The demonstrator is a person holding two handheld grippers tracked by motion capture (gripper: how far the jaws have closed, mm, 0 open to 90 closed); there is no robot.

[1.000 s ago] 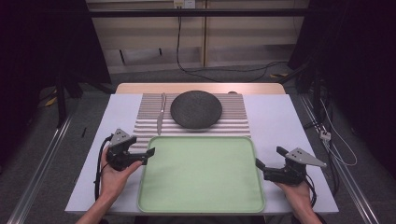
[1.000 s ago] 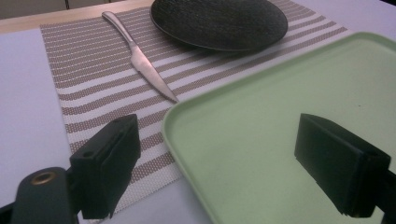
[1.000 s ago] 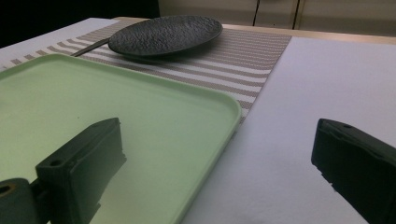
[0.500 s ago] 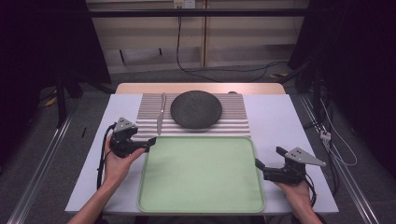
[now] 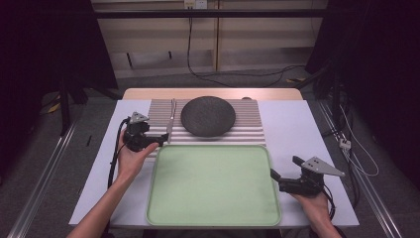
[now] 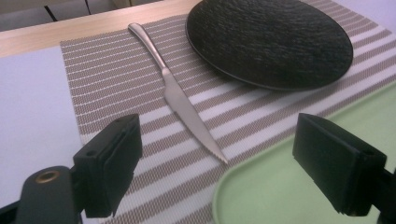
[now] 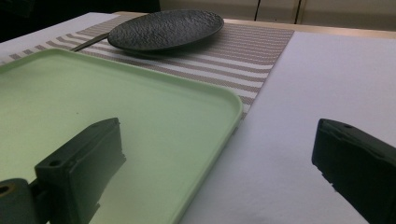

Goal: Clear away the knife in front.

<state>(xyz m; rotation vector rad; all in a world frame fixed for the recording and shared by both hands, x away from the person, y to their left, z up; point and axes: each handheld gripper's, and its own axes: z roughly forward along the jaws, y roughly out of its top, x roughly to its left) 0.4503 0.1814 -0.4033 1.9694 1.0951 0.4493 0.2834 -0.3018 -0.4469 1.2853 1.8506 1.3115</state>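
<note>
Left gripper hovered above the near-left corner of the striped woven placemat, jaws spread wide and holding nothing. Its jaws framed the serrated steel table knife, probably lined up for a pick. That knife lay flat near the placemat's left edge, blade tip toward the pale green plastic tray. Right gripper rested at the tray's right edge, jaws equally wide, empty, apparently idle. Farther back, the round black textured plate sat at the placemat's centre, just beside the knife.
</note>
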